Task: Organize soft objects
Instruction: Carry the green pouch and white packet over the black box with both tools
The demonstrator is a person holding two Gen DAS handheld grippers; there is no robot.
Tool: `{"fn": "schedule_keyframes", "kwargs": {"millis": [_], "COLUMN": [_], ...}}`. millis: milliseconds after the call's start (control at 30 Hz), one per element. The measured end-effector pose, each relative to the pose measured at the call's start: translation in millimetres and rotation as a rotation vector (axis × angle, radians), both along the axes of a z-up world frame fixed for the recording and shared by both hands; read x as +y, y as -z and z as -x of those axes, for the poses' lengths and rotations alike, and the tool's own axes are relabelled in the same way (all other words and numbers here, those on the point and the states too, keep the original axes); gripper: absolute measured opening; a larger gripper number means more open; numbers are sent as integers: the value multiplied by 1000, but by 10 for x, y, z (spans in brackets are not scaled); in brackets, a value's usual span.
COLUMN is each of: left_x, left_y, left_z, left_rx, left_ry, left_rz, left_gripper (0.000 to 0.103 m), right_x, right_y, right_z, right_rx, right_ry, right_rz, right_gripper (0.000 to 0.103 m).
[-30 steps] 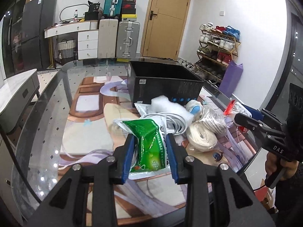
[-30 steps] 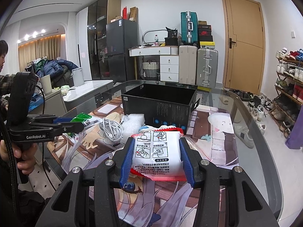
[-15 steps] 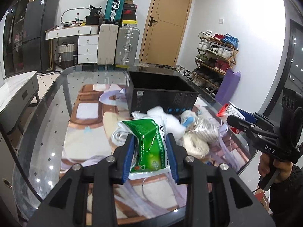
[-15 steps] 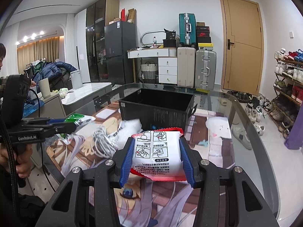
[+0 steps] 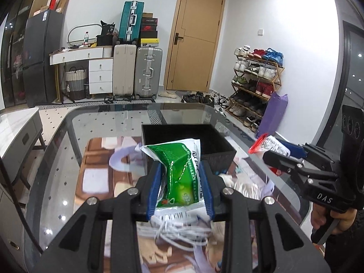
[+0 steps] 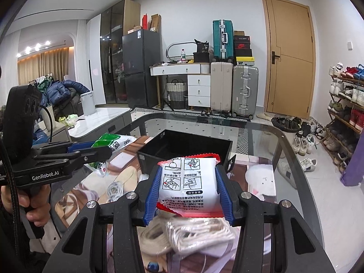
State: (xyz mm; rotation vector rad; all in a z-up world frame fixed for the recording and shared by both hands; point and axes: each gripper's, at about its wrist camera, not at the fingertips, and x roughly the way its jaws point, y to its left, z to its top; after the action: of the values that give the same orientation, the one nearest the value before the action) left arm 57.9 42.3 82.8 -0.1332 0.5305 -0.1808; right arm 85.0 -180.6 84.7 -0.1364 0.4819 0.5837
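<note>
My left gripper (image 5: pixel 180 188) is shut on a green and white soft packet (image 5: pixel 179 170) and holds it in the air just short of the black bin (image 5: pixel 218 157). My right gripper (image 6: pixel 187 193) is shut on a white packet with red edges (image 6: pixel 187 182), raised in front of the same black bin (image 6: pixel 159 159). Each gripper shows in the other's view: the right one (image 5: pixel 273 154) at the right, the left one (image 6: pixel 100 151) at the left. A white cable coil (image 5: pixel 173 234) and cream rope bundles (image 6: pixel 193 232) lie on the table below.
The glass table (image 5: pixel 68 159) carries a printed mat (image 6: pixel 261 182). Another white cable (image 6: pixel 115 188) lies left of the bin. Suitcases, a drawer unit and a shoe rack (image 5: pixel 257 86) stand beyond the table.
Both grippers have risen with their packets and moved forward towards the black bin, which now sits lower and closer in both views. The soft items on the table have dropped beneath the grippers.
</note>
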Motion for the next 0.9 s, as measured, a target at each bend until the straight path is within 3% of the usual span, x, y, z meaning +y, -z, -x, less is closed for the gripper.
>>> {"fn": "schedule_keyframes", "kwargs": {"millis": [400,900], "left_x": [26,-63], "left_y": [31,191], "left_z": [-577,-1044], "left_rx": [21,67], "left_ry": [8,-1], "left_rz": [13,-43], "left_gripper": [32,32], "right_x": [214,408], "right_y": [-48,28], "right_z": [-501,-968], "right_rx": [27,56], "right_ry": [-4,-17], "right_rz": [7,34], "right_gripper": [47,47]}}
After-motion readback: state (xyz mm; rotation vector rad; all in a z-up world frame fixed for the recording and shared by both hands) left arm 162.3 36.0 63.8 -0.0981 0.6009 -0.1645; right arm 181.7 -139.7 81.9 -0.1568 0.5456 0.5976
